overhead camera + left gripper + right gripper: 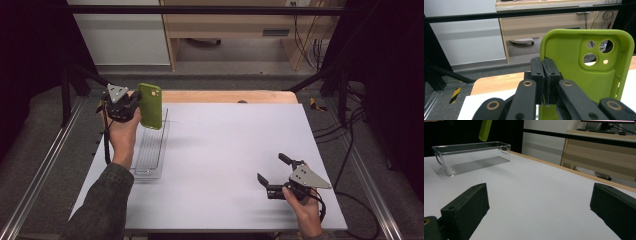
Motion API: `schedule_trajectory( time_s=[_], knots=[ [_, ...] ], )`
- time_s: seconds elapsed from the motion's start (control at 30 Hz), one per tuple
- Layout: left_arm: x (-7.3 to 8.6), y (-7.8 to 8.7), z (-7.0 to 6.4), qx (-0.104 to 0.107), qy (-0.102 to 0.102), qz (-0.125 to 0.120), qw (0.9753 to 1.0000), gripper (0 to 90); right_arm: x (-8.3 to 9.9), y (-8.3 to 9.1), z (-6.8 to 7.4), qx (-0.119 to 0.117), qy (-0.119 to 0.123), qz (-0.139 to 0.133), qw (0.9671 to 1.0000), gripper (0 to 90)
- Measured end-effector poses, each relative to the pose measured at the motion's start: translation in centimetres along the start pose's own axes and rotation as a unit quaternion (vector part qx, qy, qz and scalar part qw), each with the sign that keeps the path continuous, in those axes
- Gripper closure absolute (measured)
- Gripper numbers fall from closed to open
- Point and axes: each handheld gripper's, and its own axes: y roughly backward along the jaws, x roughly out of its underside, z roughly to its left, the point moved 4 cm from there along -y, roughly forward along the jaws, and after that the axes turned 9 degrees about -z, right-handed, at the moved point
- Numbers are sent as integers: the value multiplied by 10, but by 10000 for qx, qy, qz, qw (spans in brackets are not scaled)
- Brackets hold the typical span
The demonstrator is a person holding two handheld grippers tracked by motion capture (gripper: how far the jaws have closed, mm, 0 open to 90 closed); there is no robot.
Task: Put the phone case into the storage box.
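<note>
Above the clear bin [150, 150], at the table's left edge, the left gripper [134, 107] holds a green phone case [150, 105] in the air. Jaws clamped tight on the case's side edge, as the left gripper view shows: pads pressed together on the thin wall, the case [584, 65] standing upright with its hollow inner face and camera cut-outs toward the lens. Edge grip makes sense, since a thin wall is the only part narrow jaws can pinch. Held upright and high, the case looks lined up to go down lengthwise into the long, narrow bin; my guess is a drop or lowering comes next.

Right gripper [272, 174] rests low near the table's [235, 140] front right, well apart from the bin, jaws spread wide and carrying nothing. Right gripper view confirms: bin [471, 157] is empty, the case's lower end [485, 130] hanging over it, not touching.
</note>
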Motion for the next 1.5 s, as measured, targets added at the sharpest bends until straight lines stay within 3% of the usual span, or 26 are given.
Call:
schedule_trajectory(
  time_s=[0.33, 0.6, 1.5],
  knots=[
    [5, -9, 6, -157, 113, -9, 9998, 873, 1, -1, 1, -8, 58, 42, 10000, 22],
    [3, -9, 9, -355, 179, -195, 9990, 873, 1, -1, 1, -11, 48, 59, 10000, 21],
    [6, -18, 10, -534, 229, -280, 9979, 874, 3, -1, 1, -46, 55, 133, 9999, 21]
  ],
)
